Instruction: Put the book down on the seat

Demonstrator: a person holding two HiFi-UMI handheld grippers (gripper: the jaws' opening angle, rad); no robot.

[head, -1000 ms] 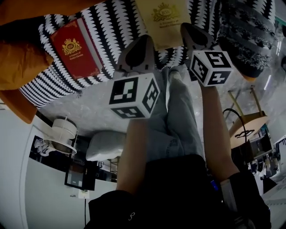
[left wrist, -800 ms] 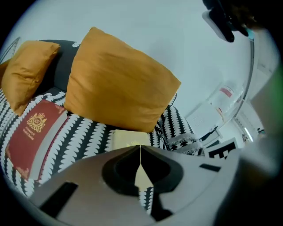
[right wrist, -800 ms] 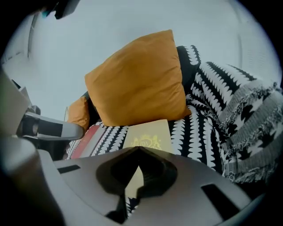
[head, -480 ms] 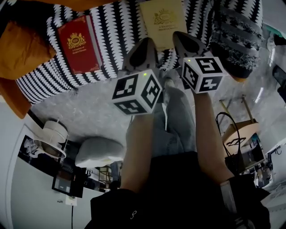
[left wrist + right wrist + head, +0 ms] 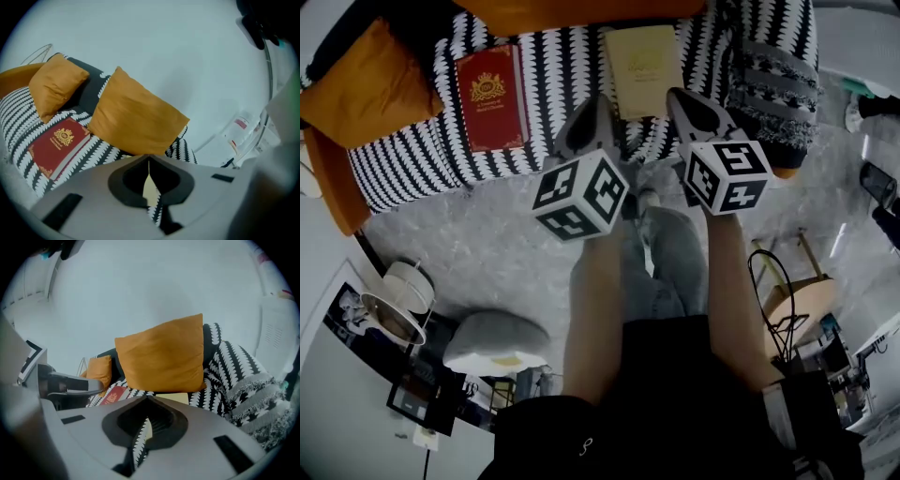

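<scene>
In the head view, the pale yellow hardcover book [image 5: 644, 58] lies flat on the black-and-white zigzag-patterned sofa seat [image 5: 562, 66], with its near edge close to the seat's front edge. A red hardcover book with a gold crest [image 5: 492, 97] lies well apart on the left, with bare seat between them. The left hand-held gripper [image 5: 592, 105] and right hand-held gripper [image 5: 684, 98] hover over the front edge, flanking the yellow book's near corners and touching nothing. In the left gripper view, the jaws are clenched together and empty. An orange square cushion [image 5: 136, 117] closes off the seat's back just beyond them. In the right gripper view, the jaws are likewise pressed together on nothing, and the yellow book lies just past them.
</scene>
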